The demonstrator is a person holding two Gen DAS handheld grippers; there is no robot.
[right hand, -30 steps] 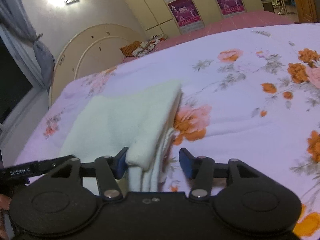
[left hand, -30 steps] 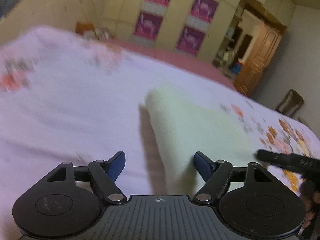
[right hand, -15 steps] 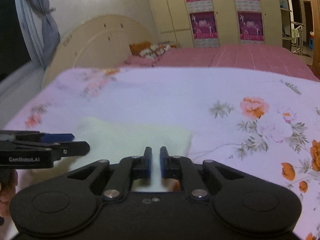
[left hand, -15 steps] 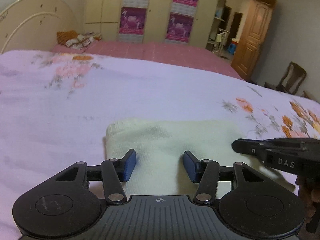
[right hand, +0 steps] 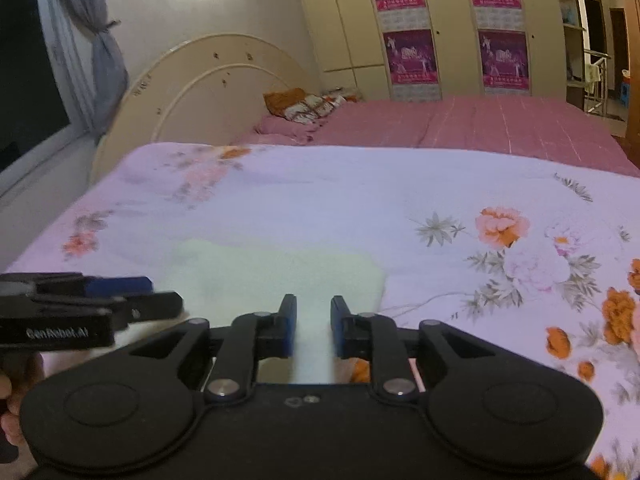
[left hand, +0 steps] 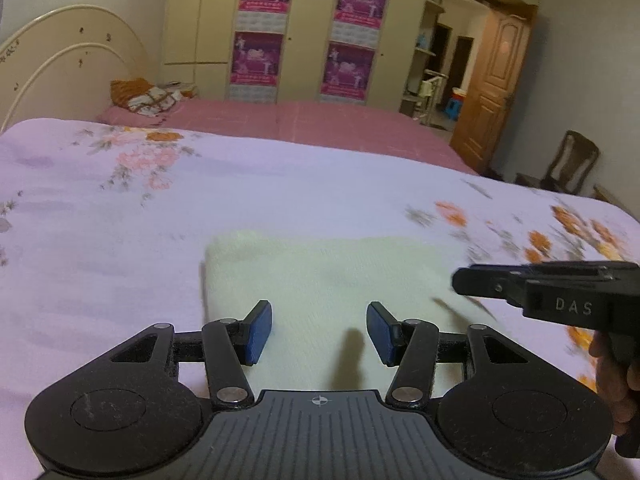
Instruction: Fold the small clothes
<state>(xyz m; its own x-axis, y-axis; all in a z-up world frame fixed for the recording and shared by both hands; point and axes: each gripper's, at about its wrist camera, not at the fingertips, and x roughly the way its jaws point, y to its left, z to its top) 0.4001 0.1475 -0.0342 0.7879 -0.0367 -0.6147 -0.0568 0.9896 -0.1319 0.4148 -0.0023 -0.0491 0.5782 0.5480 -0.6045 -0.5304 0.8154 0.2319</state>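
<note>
I read the pale green cloth (left hand: 320, 276) as already folded, lying flat on the floral bedspread (left hand: 120, 240). Left gripper (left hand: 319, 332) half open, empty, above cloth's near edge. Right gripper (right hand: 313, 328) narrow, jaws just reopened, empty, at cloth's right corner. Left to do: maybe 1 more fold.

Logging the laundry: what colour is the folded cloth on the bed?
Pale yellow-green cloth, clearest in left wrist view.

The folded pale green cloth (left hand: 320, 276) looks soft and nubbly, like terry. It lies on a smooth, matt lilac floral bedsheet (left hand: 120, 224). The left tongs (left hand: 319, 332) are matt black plastic with blue rubbery pads (left hand: 258, 332) and shiny metal pivots. The brown door (left hand: 496, 92) is glossy varnished wood.
</note>
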